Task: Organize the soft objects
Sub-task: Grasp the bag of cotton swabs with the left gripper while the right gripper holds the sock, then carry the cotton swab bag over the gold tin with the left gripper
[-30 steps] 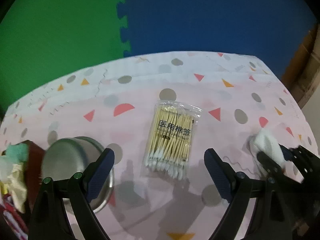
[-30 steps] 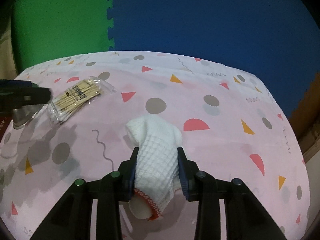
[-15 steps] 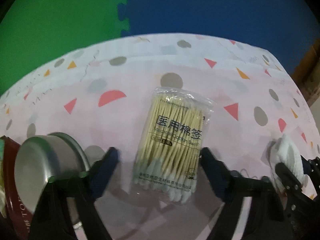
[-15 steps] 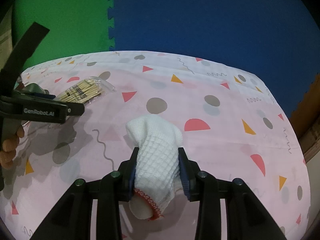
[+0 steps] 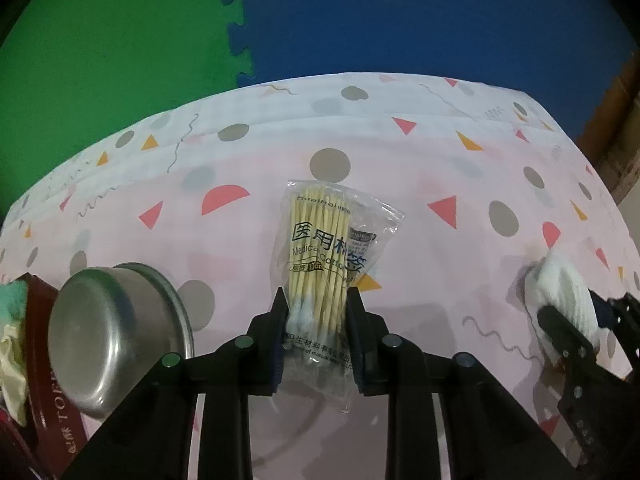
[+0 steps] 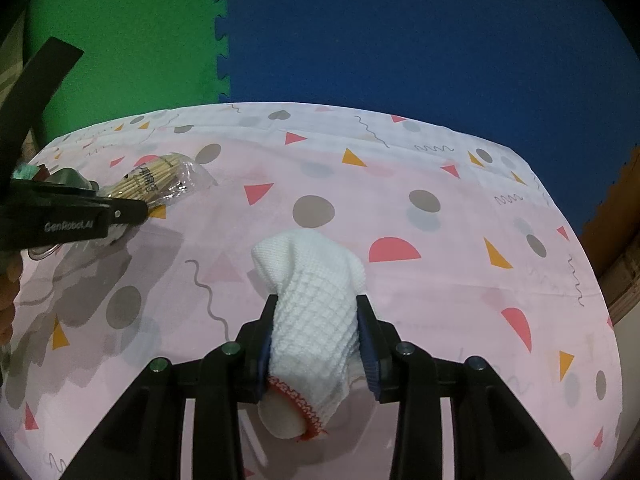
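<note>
The left gripper (image 5: 316, 312) has just been closing its jaws, and they now pinch the clear plastic packet of wooden-stemmed cotton swabs (image 5: 326, 256) at its near end, where the white cotton tips bunch between the dark blue pads (image 5: 280, 320). The packet's plastic is creased and pulled in at the squeeze, and its far end, printed with dark lettering, points away across the pink tablecloth with grey dots and red and orange triangles (image 5: 440, 160). Whether the packet is lifted clear of the cloth or only propped on it is hard to tell from this angle.

Left of the left gripper, an overturned round stainless-steel bowl (image 5: 116, 332) lies tilted on the cloth, leaning against a dark red box with pale lettering (image 5: 52, 380) at the frame's edge. Pale green and cream soft items (image 5: 12, 320) sit at that box, only partly in view.

The right gripper (image 6: 318, 328) holds a white waffle-knit cloth with a red stitched hem (image 6: 316, 300), its jaws set narrow and pressing the fabric in from both sides. The cloth's rounded end sticks out ahead of the fingertips and the hemmed end hangs back between the arms, low over the tablecloth.

Beyond the table stand a green foam mat (image 6: 132, 40) and a blue foam mat (image 6: 400, 32), joined by interlocking teeth.
</note>
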`<state>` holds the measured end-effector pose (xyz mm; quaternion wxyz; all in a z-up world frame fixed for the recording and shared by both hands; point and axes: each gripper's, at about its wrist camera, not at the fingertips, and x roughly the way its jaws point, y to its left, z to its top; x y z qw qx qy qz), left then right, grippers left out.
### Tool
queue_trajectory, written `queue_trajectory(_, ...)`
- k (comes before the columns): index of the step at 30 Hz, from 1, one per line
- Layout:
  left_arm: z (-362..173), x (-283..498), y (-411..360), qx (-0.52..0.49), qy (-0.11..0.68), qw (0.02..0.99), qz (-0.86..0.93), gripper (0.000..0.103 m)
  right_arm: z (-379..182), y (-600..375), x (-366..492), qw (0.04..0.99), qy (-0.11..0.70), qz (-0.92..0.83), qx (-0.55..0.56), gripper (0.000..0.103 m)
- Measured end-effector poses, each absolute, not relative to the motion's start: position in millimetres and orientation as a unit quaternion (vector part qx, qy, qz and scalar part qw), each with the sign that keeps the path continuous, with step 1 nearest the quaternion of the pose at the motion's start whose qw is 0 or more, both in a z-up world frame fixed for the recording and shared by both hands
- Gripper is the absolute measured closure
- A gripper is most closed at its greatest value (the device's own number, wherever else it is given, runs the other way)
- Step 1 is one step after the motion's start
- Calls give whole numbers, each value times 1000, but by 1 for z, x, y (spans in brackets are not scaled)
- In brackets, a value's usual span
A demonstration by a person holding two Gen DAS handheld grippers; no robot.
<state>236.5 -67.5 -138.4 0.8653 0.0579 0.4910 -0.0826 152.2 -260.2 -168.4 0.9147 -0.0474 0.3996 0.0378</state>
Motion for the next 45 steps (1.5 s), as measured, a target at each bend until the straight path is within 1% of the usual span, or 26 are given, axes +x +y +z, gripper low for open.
queue_trajectory(5,-128,224,-69,49,486,868,-87,80,-168,-260,152,915,400,38,-47,66)
queue_trajectory(8,-119,215,-73,65,472,875,-85,80,-168,-259,152,915,400,38,-47,66)
queue_trajectory(18,-99,192,-71,76,454,885,-73,80,-169,-259,152,915,400,38,-47,66)
queue_trajectory(34,-64,165,-55,70,437,895,-57,80,-168,-258,151,915,400,37,-47,66)
queue_trajectory(45,-35,147,-22,49,420,906,-34,80,-168,-256,151,915,400,35,-49,66)
